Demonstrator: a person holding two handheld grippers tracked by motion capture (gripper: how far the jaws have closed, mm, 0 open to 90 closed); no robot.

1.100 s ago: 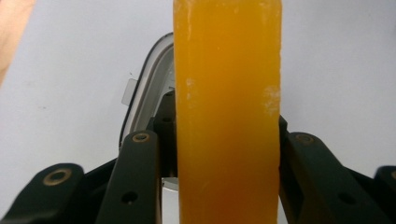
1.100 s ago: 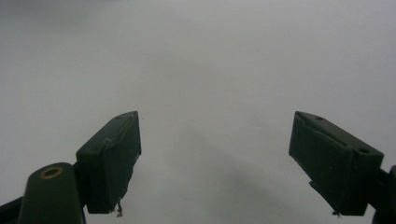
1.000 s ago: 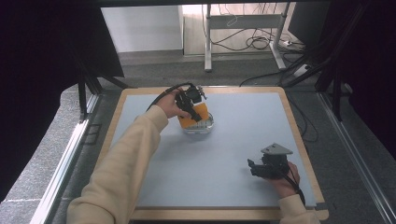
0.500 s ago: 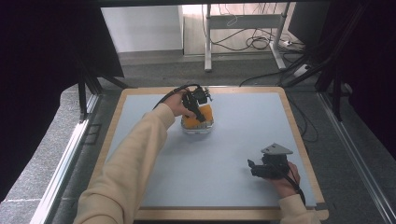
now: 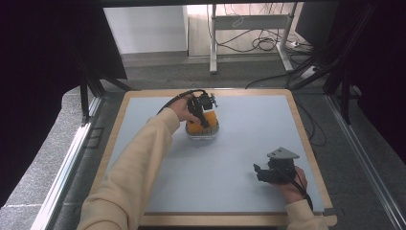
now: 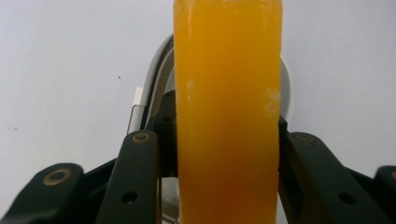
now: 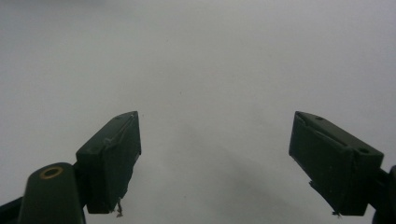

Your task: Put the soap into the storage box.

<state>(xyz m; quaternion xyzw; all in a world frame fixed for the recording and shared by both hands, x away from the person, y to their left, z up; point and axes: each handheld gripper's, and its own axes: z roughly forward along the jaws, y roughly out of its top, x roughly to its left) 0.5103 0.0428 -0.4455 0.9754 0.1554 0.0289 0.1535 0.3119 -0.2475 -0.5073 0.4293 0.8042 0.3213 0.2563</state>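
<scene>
While jaws grip: orange block (image 6: 228, 112), possibly sponge.

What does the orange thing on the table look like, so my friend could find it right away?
Start at the big table with the pale blue top and wooden rim, then look toward its far side, left of the middle. There the left tongs are shut on an orange block sitting in a clear, shallow container. It is the one bright orange thing among grey, black and blue.

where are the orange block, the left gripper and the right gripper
orange block (image 6: 228, 112): left gripper view, middle of its front face
left gripper (image 5: 203, 113): high view, between its jaws over the block
right gripper (image 7: 215, 163): right gripper view, midway between its open jaws
</scene>
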